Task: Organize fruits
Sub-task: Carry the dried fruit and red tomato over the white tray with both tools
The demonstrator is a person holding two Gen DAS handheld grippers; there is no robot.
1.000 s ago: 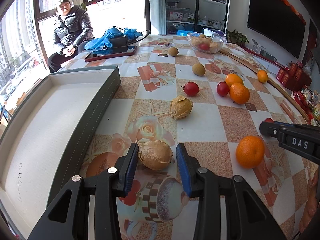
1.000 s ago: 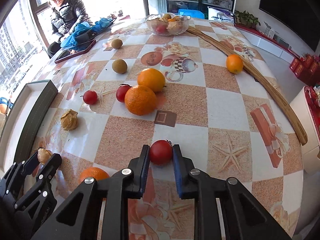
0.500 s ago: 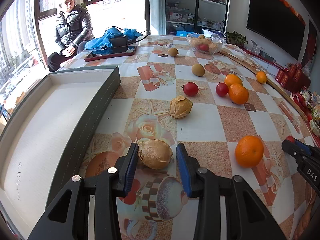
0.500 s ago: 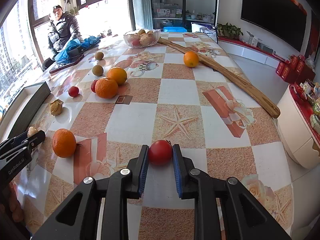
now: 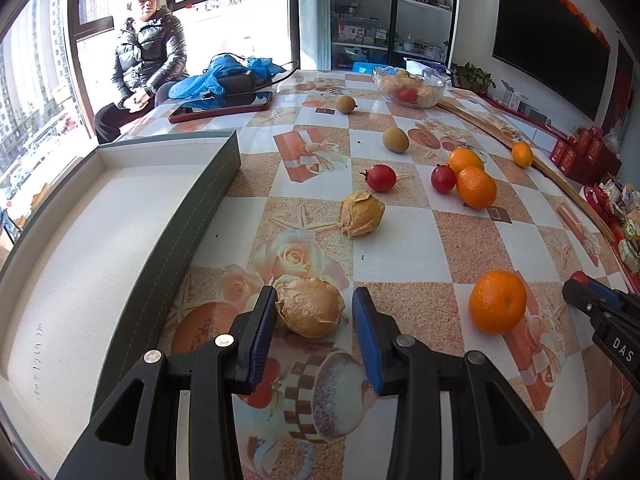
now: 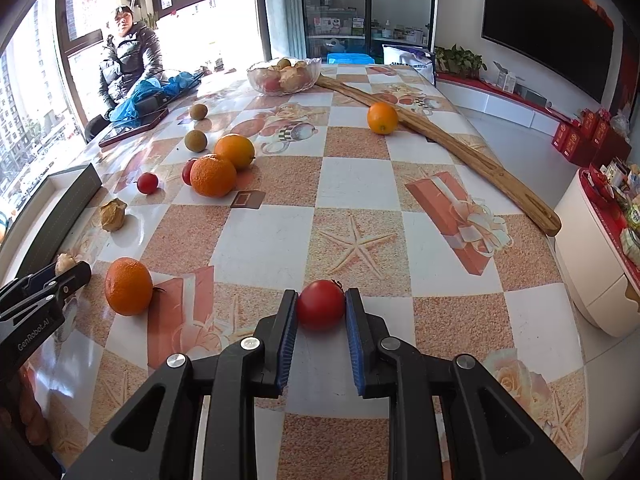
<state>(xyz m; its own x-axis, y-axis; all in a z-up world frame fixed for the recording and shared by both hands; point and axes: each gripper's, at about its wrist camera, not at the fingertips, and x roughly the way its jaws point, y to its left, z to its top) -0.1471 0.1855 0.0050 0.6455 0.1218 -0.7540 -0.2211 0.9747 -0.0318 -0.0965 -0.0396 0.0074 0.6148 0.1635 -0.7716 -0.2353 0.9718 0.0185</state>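
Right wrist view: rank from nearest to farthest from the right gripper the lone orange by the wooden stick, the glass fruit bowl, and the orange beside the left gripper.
1. Orange beside the left gripper, near left of the right gripper.
2. Lone orange by the wooden stick, farther ahead, slightly right.
3. Glass fruit bowl, at the table's far end.

A checked tan-and-white printed tablecloth [image 6: 360, 184] carries round orange citrus fruits [image 6: 129, 286], small red tomatoes [image 6: 321, 304], papery tan husked fruits [image 5: 311, 307] and a grey-walled, white-lined tray [image 5: 208, 196] at left.
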